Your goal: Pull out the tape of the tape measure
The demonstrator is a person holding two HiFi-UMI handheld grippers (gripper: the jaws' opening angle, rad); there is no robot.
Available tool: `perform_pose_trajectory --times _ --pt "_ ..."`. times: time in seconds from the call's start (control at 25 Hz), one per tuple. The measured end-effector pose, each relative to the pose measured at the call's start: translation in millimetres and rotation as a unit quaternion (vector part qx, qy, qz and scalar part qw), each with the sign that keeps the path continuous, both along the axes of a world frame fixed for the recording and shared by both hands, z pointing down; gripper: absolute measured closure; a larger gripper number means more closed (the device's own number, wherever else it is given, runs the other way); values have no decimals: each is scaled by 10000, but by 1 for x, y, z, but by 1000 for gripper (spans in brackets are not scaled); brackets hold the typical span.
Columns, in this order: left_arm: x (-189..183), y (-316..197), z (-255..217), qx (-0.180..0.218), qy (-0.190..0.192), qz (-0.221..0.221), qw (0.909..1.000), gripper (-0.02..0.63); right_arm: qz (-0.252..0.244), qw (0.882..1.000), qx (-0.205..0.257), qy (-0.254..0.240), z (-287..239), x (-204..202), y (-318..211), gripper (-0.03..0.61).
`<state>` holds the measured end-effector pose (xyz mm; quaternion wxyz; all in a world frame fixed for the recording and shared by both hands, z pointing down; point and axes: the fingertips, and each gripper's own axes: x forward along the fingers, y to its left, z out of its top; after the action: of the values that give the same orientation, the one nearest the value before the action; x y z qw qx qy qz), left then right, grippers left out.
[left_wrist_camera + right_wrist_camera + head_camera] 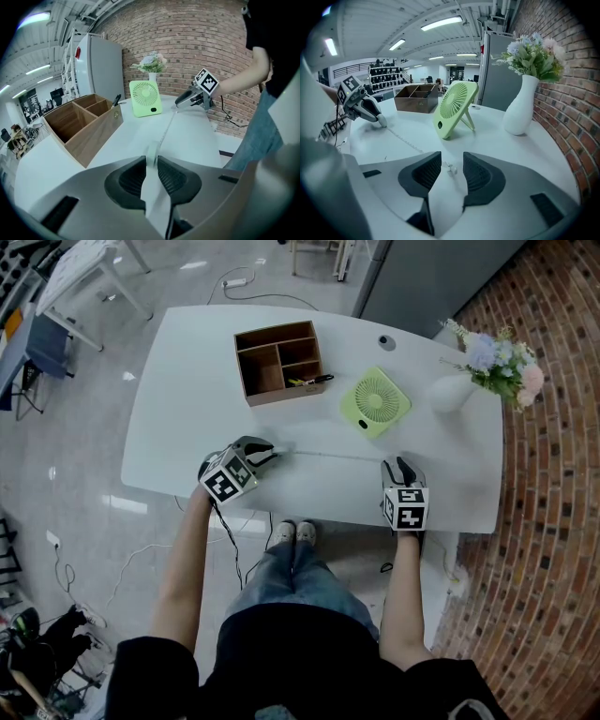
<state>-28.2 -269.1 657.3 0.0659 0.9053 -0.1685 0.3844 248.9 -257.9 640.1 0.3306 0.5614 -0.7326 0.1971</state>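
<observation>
A white round tape measure (151, 151) sits between the pads of my left gripper (151, 160), which is shut on it. In the head view that gripper (272, 452) rests at the table's front left. The thin white tape (328, 455) lies stretched along the table toward my right gripper (400, 463). In the right gripper view the tape's end tab (451, 168) lies on the table between the jaws of my right gripper (452, 164), which stand open and clear of it. The tape (405, 140) runs back to the left gripper (379, 121).
A wooden organizer (278, 360) with a pen stands at the back of the white table (187, 399). A green fan (375, 401) is behind the tape, and a white vase (452, 392) with flowers is at the right by the brick wall.
</observation>
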Motion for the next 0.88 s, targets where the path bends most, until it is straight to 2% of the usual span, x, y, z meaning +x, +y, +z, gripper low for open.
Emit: perform_pose_trajectory --times 0.24,0.64,0.76,0.88 --pt "1 1 2 -56 -5 5 10000 465 -36 10000 17 -13 -1 -1 -2 444" --pt "-2 0 -4 18 64 -104 9999 462 -46 9999 67 -65 -6 -4 -1 439" --pt "-3 -6 -21 121 267 -341 9990 463 -41 9998 154 -139 -13 -5 -1 439" --pt "-6 -17 -54 291 715 -791 9939 465 35 9985 376 -387 -28 -9 -1 439"
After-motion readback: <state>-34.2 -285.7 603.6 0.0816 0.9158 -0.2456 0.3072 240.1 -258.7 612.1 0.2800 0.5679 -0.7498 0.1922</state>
